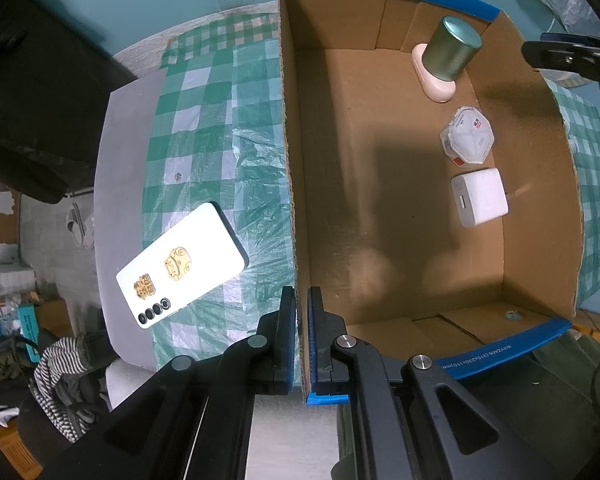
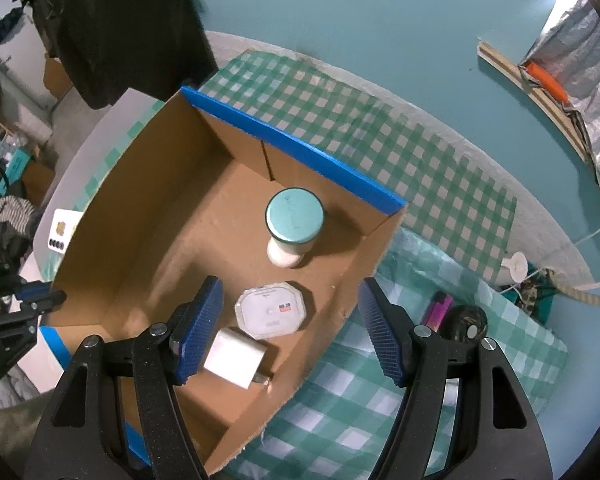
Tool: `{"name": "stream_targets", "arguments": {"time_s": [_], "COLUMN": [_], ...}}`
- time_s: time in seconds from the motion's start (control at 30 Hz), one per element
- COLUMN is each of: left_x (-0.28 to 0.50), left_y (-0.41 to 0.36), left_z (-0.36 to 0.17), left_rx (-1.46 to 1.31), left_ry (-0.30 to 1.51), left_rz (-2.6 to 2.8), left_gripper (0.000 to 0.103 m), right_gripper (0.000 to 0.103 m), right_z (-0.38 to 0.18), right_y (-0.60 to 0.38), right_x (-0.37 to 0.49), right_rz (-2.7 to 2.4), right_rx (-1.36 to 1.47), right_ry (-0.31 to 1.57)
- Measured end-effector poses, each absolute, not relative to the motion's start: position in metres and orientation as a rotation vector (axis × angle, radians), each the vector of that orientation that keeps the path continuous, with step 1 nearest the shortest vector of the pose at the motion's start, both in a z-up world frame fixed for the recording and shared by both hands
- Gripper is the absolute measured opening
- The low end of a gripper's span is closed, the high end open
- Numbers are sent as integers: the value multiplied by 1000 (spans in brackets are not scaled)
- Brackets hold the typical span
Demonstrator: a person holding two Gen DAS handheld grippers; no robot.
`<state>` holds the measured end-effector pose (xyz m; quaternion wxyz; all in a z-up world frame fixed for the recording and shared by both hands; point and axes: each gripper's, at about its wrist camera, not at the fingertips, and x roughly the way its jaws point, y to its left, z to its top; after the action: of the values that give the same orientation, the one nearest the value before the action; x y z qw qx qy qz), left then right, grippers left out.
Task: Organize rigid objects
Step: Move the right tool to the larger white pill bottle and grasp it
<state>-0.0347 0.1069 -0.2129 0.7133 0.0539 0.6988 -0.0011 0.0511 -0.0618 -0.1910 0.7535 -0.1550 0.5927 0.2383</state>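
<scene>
Two grippers in view. Left gripper [image 1: 302, 312] clamped tight on the near-left wall of the cardboard box [image 1: 290, 184], one blue pad outside, one inside, pointing straight down. Right gripper [image 2: 290, 330] has jaws spread wide, nothing between the pads; its left pad hangs inside the box, its right pad outside over the box's right wall.

Just below the right gripper's left pad: white charger cube [image 2: 236, 358], plug prongs pointing toward the right wall. Directly ahead between the jaws: octagonal clear plastic case [image 2: 270, 310] with white insert and a small red-blue sticker, text too small to read. Farther ahead, near the far right corner: cylindrical tin [image 2: 295, 218] with pale teal lid, standing on or against a cream rounded item [image 2: 285, 256].

Box is brown corrugated, open top, blue tape on both short-end rims; white print on near tape reads roughly "(315x230x115)mm" [image 1: 476, 358].

Left of the left gripper, outside the box: white phone [image 1: 182, 264] face down on green-white checked cloth [image 1: 220, 128] over the surface, two gold stickers, row of camera lenses. Right of the right gripper, outside the box: purple lighter [image 2: 436, 308] and a dark round object [image 2: 466, 322].
</scene>
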Motion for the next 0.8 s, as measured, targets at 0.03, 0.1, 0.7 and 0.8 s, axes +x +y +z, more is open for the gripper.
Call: {"name": "stream_targets", "arguments": {"time_s": [0.03, 0.1, 0.7, 0.8], "left_x": [-35, -35, -34, -34], "left_y": [107, 106, 106, 106], "left_z": [-213, -212, -212, -212], "left_rx": [122, 125, 129, 132], "left_ry": [1548, 1548, 1550, 1551], "left_rz": [-4, -5, -3, -2], "left_gripper": [5, 5, 5, 5], "right_gripper": [71, 71, 71, 71], "right_z": [-190, -188, -183, -186], "right_y": [-63, -66, -112, -123], "right_x": [51, 50, 50, 50], "right_rz": [519, 511, 450, 437], "right_rx": [-337, -336, -313, -302], "right_ry": [1293, 1291, 1298, 1306]}}
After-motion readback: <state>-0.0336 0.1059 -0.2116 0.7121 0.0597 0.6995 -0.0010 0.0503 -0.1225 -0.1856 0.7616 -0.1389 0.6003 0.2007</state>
